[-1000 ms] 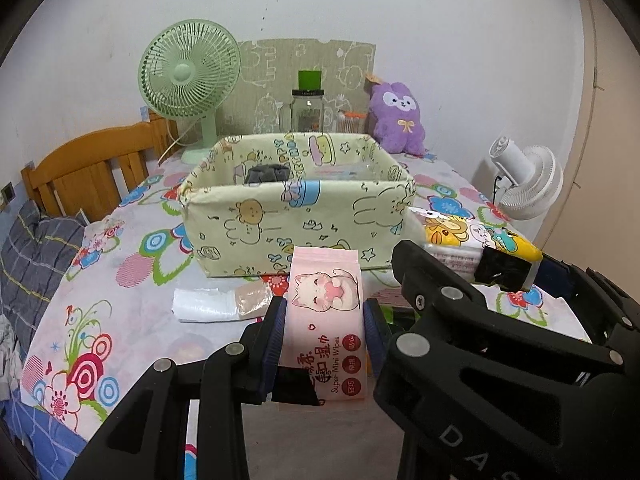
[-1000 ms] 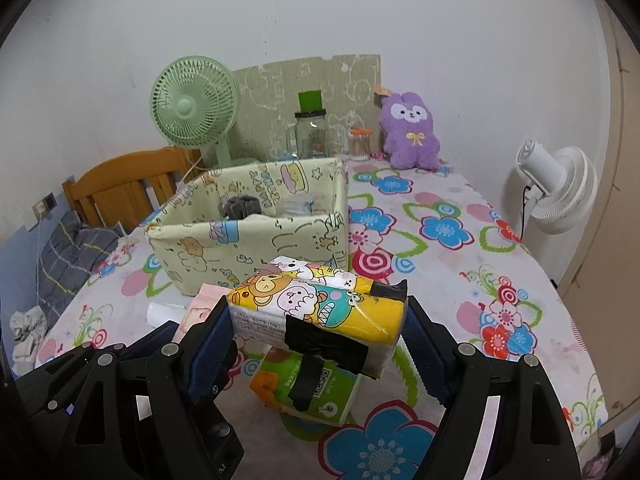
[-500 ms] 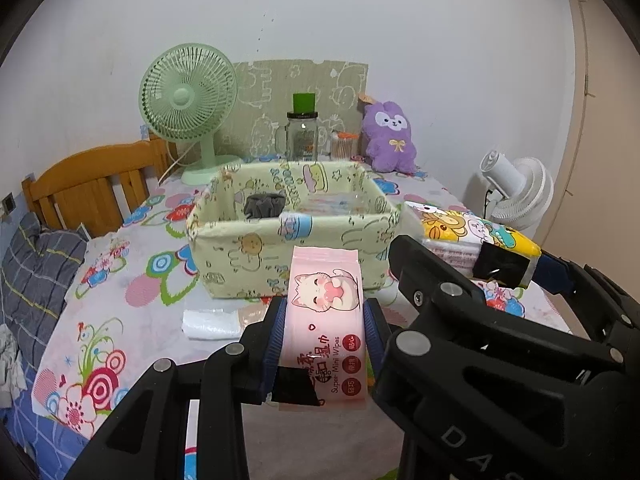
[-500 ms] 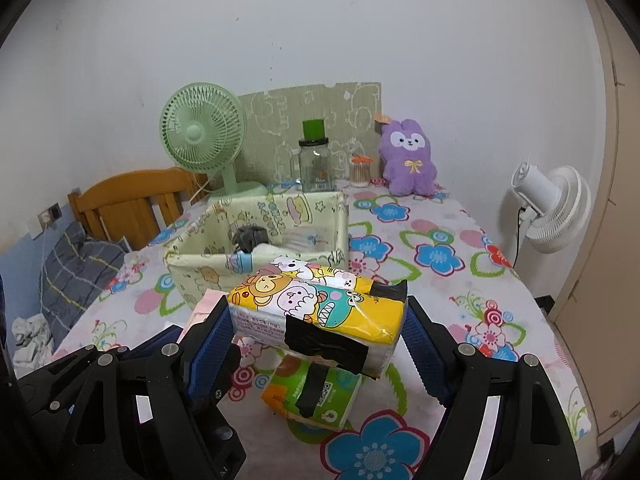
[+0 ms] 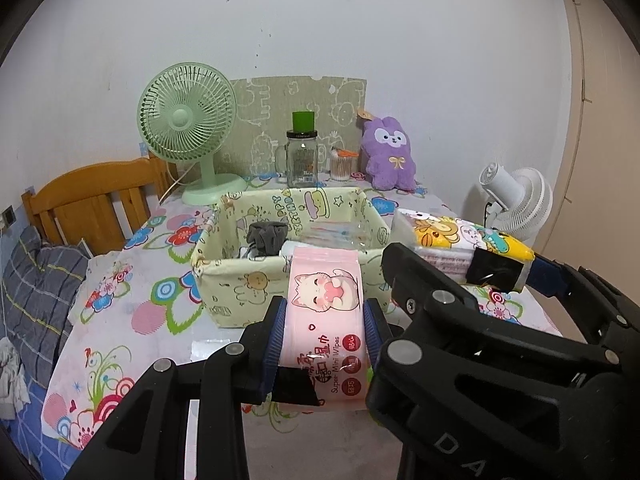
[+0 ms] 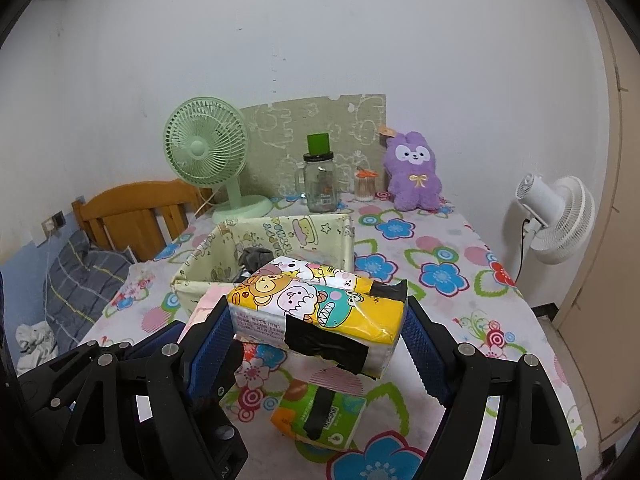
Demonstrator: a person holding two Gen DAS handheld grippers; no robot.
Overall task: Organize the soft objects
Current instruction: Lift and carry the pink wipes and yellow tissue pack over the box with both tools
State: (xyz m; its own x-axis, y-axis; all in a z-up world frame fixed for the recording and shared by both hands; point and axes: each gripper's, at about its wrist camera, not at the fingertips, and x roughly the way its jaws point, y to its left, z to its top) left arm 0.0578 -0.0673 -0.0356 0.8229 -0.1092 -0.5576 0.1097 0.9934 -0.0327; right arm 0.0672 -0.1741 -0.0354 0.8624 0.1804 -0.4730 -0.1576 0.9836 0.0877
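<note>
My left gripper (image 5: 325,334) is shut on a pink wet-wipes pack (image 5: 326,320) and holds it above the table, in front of the cream fabric basket (image 5: 240,284). My right gripper (image 6: 316,334) is shut on a yellow cartoon tissue pack (image 6: 320,308), held above the table; that pack also shows in the left wrist view (image 5: 460,246). The basket (image 6: 320,232) holds a grey cloth (image 5: 266,236) and a clear packet (image 5: 336,234). A green tissue pack (image 6: 320,418) lies on the table below my right gripper.
At the table's back stand a green fan (image 6: 208,152), a glass jar (image 6: 319,184), a cotton-swab pot (image 6: 365,184) and a purple plush (image 6: 414,178). A white fan (image 6: 556,216) is at the right edge. A wooden chair (image 5: 96,200) and bedding (image 5: 32,280) are left.
Both grippers have risen with their packs. The basket now sits lower and farther in both views, and its inside shows more.
</note>
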